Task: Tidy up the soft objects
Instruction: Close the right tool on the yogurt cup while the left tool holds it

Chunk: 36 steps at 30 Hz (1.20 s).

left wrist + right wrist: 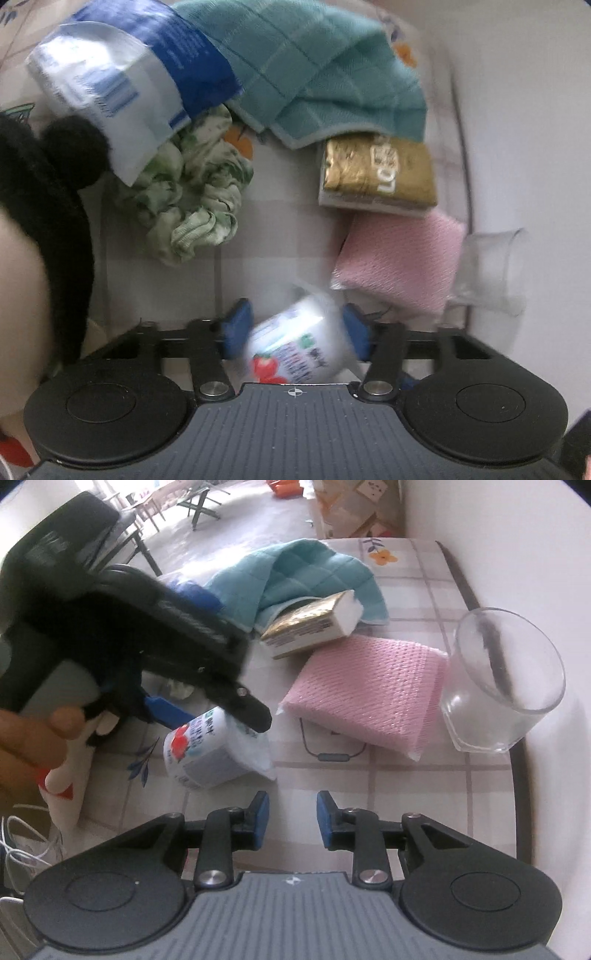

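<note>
— Scanning the right wrist view: where's the left claw (221,716)?

— At nine o'clock, its blue pads astride the small tissue pack (207,749) on the desk (388,775); whether they press it, I cannot tell.

— And the right claw (291,819)?

— Six o'clock, parted, holding nothing. The pink cloth (369,694) lies at two o'clock.

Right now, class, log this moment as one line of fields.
left gripper: around white strawberry-print tissue pack, grip unclear | right gripper: open, empty | pink mesh sponge: beside clear glass tumbler
</note>
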Each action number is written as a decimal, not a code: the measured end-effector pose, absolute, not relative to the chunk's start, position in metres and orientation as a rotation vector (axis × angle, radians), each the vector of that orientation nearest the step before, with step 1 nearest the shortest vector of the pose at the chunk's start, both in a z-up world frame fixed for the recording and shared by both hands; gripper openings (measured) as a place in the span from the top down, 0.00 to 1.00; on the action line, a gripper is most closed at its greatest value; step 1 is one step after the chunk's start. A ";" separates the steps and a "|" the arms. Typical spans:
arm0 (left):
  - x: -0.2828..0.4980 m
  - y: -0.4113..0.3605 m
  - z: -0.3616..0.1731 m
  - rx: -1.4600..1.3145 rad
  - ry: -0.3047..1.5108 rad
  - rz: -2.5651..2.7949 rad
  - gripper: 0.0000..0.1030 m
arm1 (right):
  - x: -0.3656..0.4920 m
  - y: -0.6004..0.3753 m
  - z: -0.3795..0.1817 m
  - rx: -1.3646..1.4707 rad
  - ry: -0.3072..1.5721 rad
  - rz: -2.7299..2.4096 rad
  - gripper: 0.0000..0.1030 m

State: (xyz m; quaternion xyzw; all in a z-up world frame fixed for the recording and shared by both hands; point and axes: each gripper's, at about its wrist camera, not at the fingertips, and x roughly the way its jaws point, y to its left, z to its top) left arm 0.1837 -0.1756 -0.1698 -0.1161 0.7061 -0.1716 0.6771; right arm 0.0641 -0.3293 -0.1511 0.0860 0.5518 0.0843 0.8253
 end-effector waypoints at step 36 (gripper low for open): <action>0.069 -0.072 -0.133 -0.407 1.340 -0.409 0.57 | 0.053 -0.332 -0.170 0.996 1.230 0.221 0.69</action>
